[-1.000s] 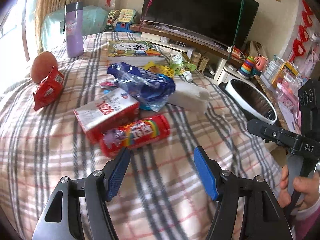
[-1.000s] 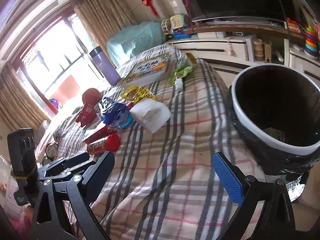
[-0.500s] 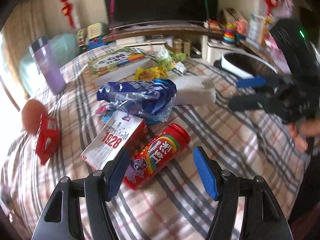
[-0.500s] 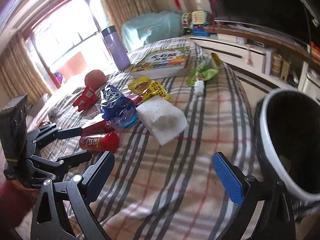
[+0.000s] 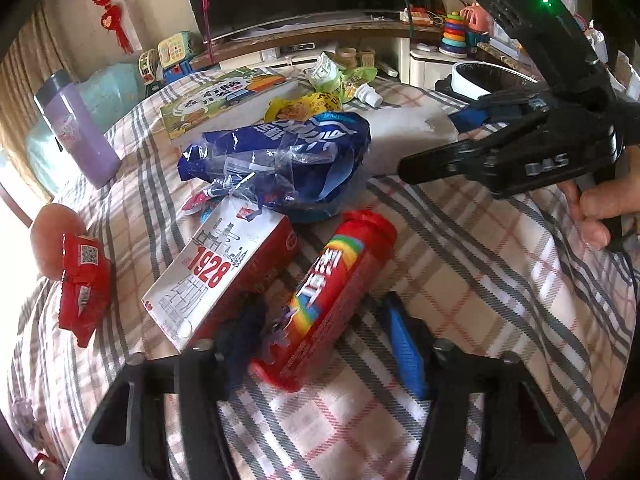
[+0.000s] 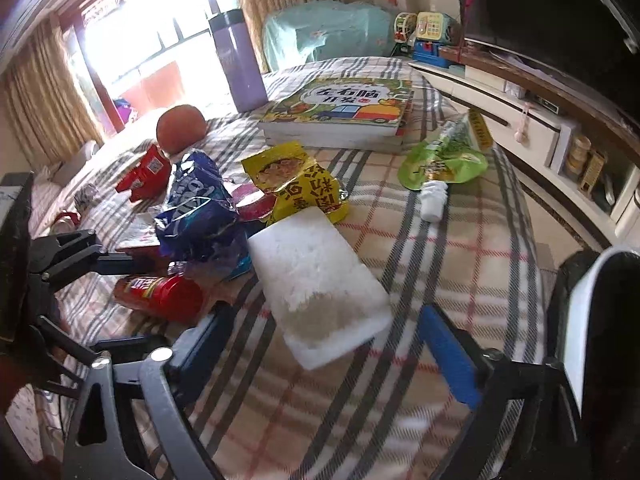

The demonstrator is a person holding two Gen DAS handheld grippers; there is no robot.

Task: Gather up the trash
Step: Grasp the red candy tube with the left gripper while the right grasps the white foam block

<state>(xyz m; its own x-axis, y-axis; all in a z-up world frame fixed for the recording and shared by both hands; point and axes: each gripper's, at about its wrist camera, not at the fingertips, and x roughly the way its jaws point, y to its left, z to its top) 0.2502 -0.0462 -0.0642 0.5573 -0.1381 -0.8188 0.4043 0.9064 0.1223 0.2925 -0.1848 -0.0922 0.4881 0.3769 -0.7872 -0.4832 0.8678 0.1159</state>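
Left wrist view: the left gripper (image 5: pixel 320 336) reaches down over a red candy tube (image 5: pixel 332 300) lying on its side on a plaid blanket (image 5: pixel 480 280). The tube's long axis runs diagonally, its near end low between the fingers and its far end pointing up and right. Its label has a rainbow band. The jaws are closing with the tube between them; contact with the pads is not clear. Just left of the tube lies a red and white carton (image 5: pixel 224 272), and behind it a crumpled blue bag (image 5: pixel 280 156). The right gripper (image 5: pixel 500 152), held by a hand (image 5: pixel 600 208), hovers at the right. Right wrist view: the right gripper (image 6: pixel 320 344) is wide apart and closing around the near end of a white foam block (image 6: pixel 320 284), not pressing it. The block's long axis points away and to the left. A white-rimmed dark bin (image 6: pixel 592 320) stands at the right edge, and a picture book (image 6: pixel 344 108) lies farther back.
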